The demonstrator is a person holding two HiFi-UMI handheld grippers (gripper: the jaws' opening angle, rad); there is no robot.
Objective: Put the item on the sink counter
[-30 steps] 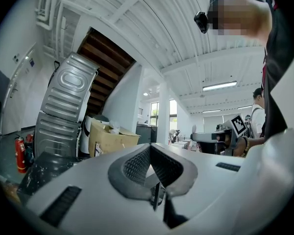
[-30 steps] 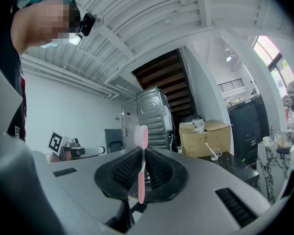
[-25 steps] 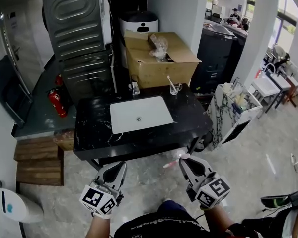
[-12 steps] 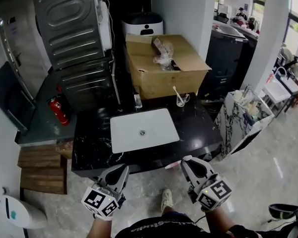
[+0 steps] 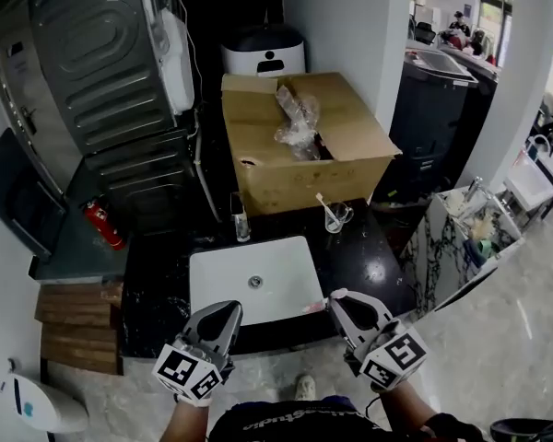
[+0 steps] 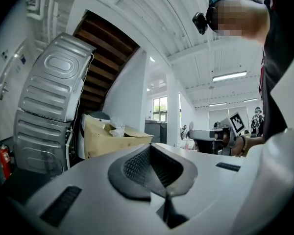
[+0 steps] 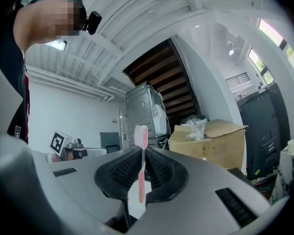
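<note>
Left gripper (image 5: 219,316): jaws closed together with nothing between them. It is held at the near left, at the counter's near edge.
Right gripper (image 5: 341,304): jaws clamped on the toothbrush handle. It is held at the near right, level with the left gripper.
Toothbrush (image 5: 313,307): pink, and pinched between the right pads. In the right gripper view it stands along the jaw gap, with the bristle head past the tips. In the head view it pokes left from the jaws, by the basin's near right corner. It is not on the counter.
Counter (image 5: 373,270): black marble, just beyond both grippers.
Basin (image 5: 249,279): white and rectangular, set in the middle of the counter, with its drain near the centre.
Cup (image 5: 336,215): clear, on the far right of the counter, with a thin stick leaning in it.
Bottle (image 5: 241,224): small, upright at the far edge of the counter, left of the cup.
Box (image 5: 304,168): brown cardboard, behind the counter, with crumpled clear plastic on its open top.
Washer (image 5: 101,72): grey metal, tilted, at the far left.
Extinguisher (image 5: 101,224): red, lying on the floor at the left, below the washer.
</note>
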